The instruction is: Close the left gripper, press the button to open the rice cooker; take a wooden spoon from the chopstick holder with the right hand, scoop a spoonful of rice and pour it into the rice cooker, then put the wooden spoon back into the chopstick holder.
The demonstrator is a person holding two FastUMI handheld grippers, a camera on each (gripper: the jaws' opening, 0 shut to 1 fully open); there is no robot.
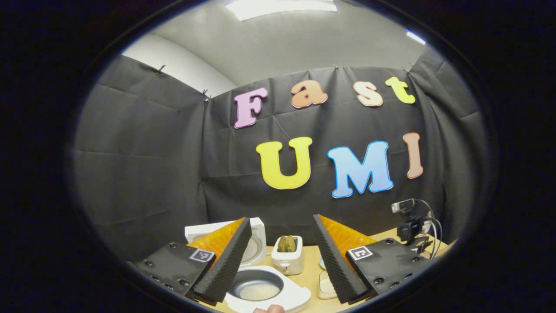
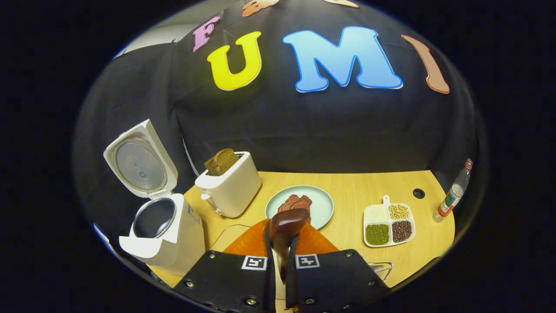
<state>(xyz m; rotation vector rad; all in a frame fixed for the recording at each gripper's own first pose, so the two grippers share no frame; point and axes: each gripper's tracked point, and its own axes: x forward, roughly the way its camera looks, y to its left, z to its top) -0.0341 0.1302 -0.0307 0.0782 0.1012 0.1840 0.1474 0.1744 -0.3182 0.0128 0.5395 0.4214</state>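
**Op A:** Rice cooker first, far left in my right gripper view: it stands at the left end of the desk, lid swung up and back, inner pot showing. In the left gripper view I look down into that pot and see a pale layer of rice on its bottom.

**Op B:** And moving right?

**Op A:** Just beside the cooker is a white toaster with bread in its slot, then a pale green plate with something reddish on it. Further right, a divided dish of beans, and a bottle at the desk's right edge.

**Op B:** Your grippers?

**Op A:** My left gripper hangs above the cooker with its jaws wide apart, holding nothing. My right gripper is clamped narrow on the wooden spoon, both fingers pressing the handle, bowl pointing forward over the plate. I can't tell whether there is rice in it.

**Op B:** How will it handle?

**Op A:** I'd judge it light and stiff, but the finish looks glossy, so it could twist in the grip. Holding low on the handle, as now, leaves the bowl free; I'd keep it level on any move toward the cooker.
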